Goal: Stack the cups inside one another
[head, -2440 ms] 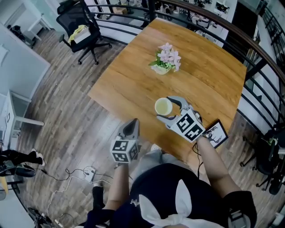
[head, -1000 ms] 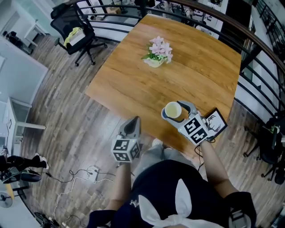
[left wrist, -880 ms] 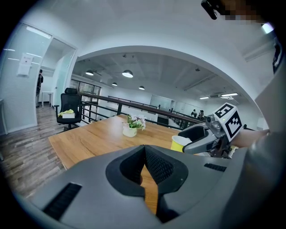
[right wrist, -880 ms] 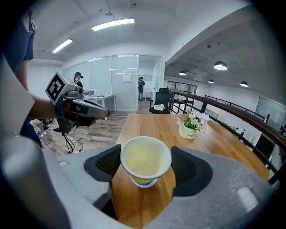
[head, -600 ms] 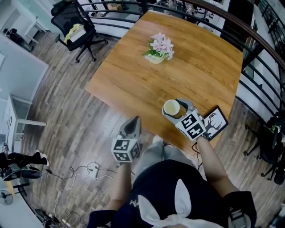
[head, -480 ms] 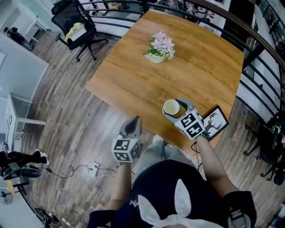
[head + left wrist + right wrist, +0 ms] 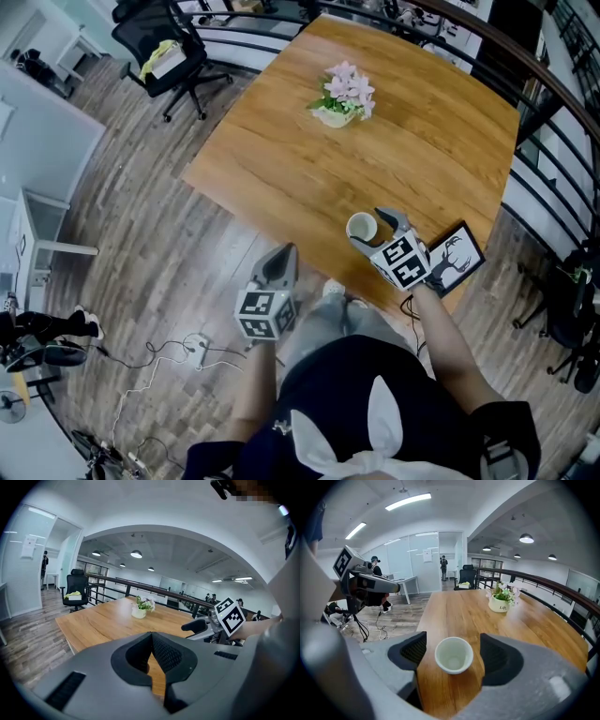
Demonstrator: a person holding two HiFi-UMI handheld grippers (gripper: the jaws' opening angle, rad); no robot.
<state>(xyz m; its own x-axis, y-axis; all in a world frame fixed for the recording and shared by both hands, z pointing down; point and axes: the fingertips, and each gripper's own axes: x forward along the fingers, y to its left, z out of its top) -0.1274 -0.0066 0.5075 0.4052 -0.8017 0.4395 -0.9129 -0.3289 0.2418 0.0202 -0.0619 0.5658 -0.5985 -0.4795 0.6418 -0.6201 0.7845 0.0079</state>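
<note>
A wooden table (image 7: 281, 159) with a flower pot (image 7: 342, 98) stands on a plank floor (image 7: 141, 244) in an open office, with a black chair (image 7: 164, 42) beyond its far corner. The right gripper (image 7: 373, 232) has its fingers (image 7: 411, 651) spread wide on either side of a cup (image 7: 453, 655) without touching it, while the left gripper (image 7: 279, 261) hangs over the floor, its fingers pressed together on nothing. The cup is pale and empty, standing upright on the table near its front edge.

We record: cup (image 7: 362, 227) on table (image 7: 281, 159), near edge, between fingers (image 7: 387, 218) of right gripper (image 7: 369, 232), touching neither; flower pot (image 7: 341, 98) far behind; left gripper (image 7: 280, 259) off-table, leftward.
</note>
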